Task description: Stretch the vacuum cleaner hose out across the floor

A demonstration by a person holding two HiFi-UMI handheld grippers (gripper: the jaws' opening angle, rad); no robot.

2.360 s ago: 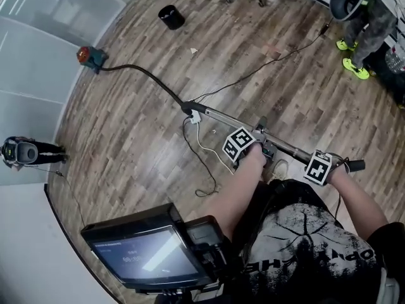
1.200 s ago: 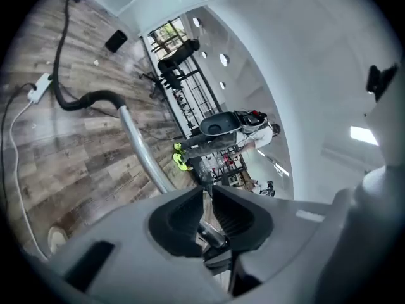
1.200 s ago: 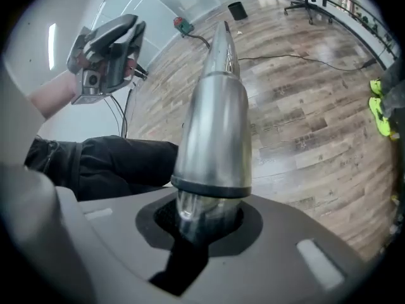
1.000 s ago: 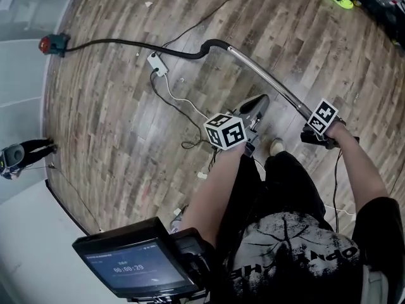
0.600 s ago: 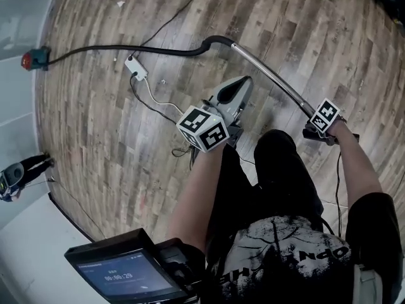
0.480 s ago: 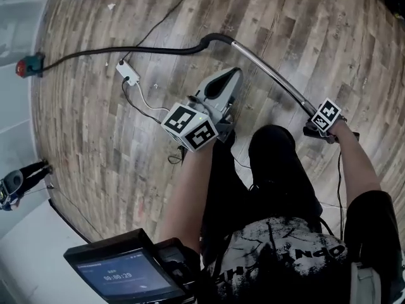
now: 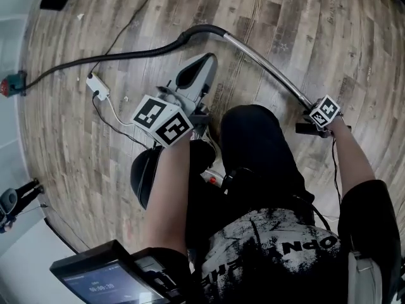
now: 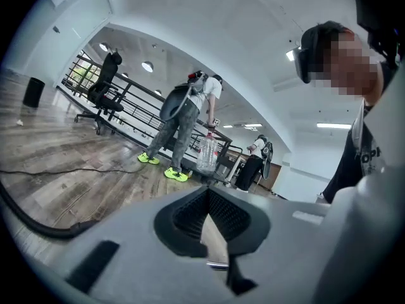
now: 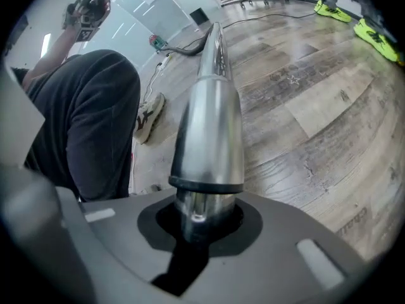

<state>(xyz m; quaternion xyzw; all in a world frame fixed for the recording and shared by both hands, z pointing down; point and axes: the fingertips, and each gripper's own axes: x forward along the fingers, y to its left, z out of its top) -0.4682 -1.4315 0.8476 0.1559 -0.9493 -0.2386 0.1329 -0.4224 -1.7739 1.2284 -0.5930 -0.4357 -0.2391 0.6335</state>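
Since the frames a second back, both hands have dropped toward the floor and the person has sunk into a crouch, one knee point(image 7: 253, 138) now between the arms. The right gripper point(image 7: 313, 120) has just been closing and is clamped on the near end of the metal tube point(image 7: 266, 65); its own view shows the tube point(image 9: 209, 125) seated in the notch of its jaws point(image 9: 202, 223). The left gripper point(image 7: 201, 65) holds nothing, its jaws pressed together point(image 8: 212, 223), pointing almost level above the boards.

The hose point(image 7: 126, 54) joins the tube's far end in a bend and lies on the floor point(image 7: 304, 37), running left to a red-and-teal end piece point(image 7: 9, 84) by the pale wall.

Only the head view shows the white adapter point(image 7: 98, 86) and its thin cable just beside the hose. Only the left gripper view shows a second person point(image 8: 180, 128) standing by a railing, an office chair point(image 8: 101, 90) and a large water bottle point(image 8: 207, 152). The right gripper view alone shows a shoe point(image 9: 149, 116) beside the knee.

Right of the tube the boards lie open; to the left the wall closes in.
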